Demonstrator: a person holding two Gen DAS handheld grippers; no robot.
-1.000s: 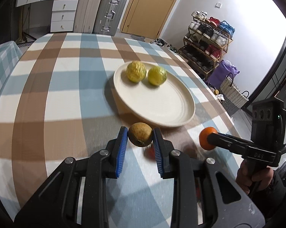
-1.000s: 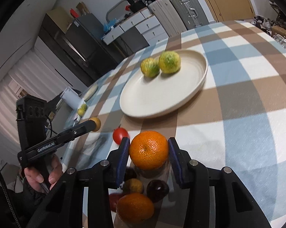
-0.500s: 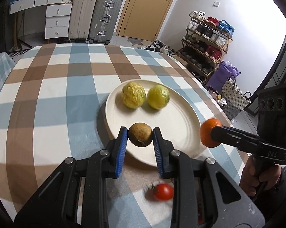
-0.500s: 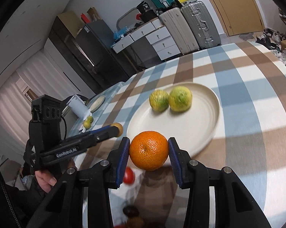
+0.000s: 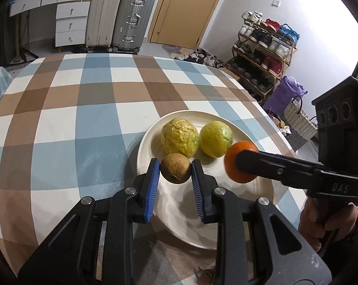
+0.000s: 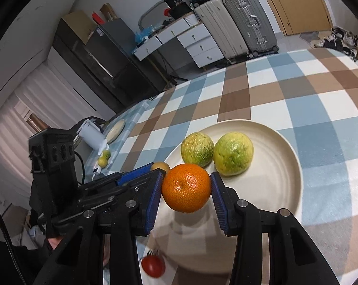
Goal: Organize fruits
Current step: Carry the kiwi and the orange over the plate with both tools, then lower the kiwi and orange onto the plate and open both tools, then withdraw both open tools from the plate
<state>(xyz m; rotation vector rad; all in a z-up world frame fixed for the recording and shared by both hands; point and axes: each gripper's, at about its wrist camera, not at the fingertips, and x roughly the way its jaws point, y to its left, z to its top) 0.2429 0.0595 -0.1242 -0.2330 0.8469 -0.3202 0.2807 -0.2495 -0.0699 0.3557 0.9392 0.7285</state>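
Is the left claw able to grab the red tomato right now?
Probably not. The left claw is already shut on a small brown fruit over the plate, and the tomato sits behind it, on the cloth by the plate's near edge.

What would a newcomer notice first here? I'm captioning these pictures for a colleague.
First, the bright orange clamped in the right gripper, held over the near part of the cream plate. Next, the small brown fruit pinched in the left gripper beside it, then two yellow-green fruits side by side on the plate.
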